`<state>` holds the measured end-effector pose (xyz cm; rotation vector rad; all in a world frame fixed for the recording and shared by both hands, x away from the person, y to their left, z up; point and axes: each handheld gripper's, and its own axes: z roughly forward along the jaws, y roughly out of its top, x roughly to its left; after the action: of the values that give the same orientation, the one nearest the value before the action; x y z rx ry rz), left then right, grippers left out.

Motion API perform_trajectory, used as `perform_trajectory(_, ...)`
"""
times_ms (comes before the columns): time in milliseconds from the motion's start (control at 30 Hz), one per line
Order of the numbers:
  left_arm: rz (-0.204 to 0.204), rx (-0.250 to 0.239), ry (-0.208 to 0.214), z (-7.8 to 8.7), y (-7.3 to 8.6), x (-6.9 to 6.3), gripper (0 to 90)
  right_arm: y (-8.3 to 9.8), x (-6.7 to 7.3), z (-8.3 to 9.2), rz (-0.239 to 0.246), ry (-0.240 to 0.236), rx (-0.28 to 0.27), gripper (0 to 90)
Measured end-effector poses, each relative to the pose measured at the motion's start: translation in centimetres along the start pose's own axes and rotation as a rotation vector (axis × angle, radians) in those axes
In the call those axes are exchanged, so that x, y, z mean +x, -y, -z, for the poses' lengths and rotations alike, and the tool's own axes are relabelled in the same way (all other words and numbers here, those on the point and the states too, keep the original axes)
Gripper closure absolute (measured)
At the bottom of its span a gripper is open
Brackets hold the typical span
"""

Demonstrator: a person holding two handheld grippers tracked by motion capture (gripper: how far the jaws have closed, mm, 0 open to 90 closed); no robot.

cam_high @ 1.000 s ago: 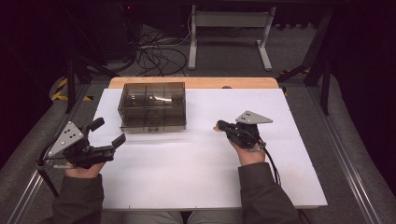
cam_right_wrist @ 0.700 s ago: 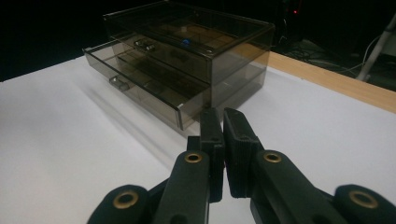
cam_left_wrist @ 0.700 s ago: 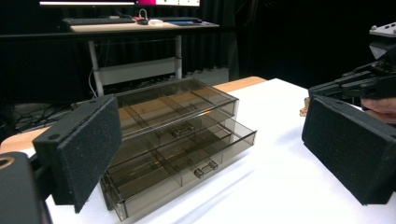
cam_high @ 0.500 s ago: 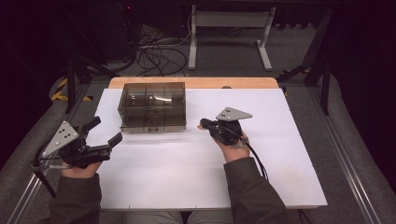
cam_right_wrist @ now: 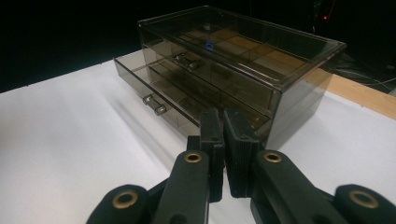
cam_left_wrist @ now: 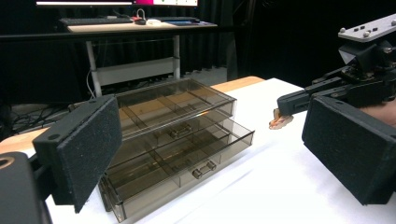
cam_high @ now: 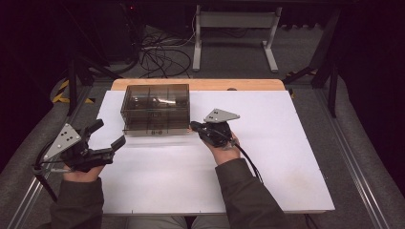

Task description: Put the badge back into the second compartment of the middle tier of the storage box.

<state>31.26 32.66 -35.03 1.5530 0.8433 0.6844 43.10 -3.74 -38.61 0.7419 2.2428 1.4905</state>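
Observation:
A smoked clear drawer box [cam_high: 155, 109] stands on the white table top, its lower drawer [cam_left_wrist: 187, 163] pulled partly out. My right gripper [cam_high: 193, 126] lies level just off the box's front right corner, pointing at it, with its jaws shut [cam_right_wrist: 223, 116]. In the left gripper view a small orange-pink piece [cam_left_wrist: 280, 120] sits at the tip of the right gripper [cam_left_wrist: 285, 103], apparently pinched there. My left gripper [cam_high: 109, 132] is open near the table's left edge, facing the box [cam_left_wrist: 173, 130] with nothing between its pads [cam_left_wrist: 84, 149].
The white sheet [cam_high: 286, 143] covers the table, with a wooden strip [cam_high: 200, 84] along its far edge. Cables [cam_high: 162, 52] and a metal desk frame [cam_high: 234, 28] are on the floor beyond. A metal rail [cam_high: 363, 176] runs along the right side.
My right gripper has slid left across the table, from the middle right to the box's front right corner, jaws staying shut. The left gripper has kept its place, still open.

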Motion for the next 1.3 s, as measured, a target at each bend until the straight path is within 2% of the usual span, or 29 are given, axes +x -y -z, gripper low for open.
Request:
perform_trajectory(533,-0.001,0.007,0.004,0.0,0.1,0.2,5.8,-1.0,1.3,-2.7,0.010,-0.037,-0.024,87.4)
perform_trajectory(1300,0.015,0.009,0.005,0.1,0.3,0.6,5.9,-1.7,2.1,-6.2,-0.001,-0.040,-0.062,87.3)
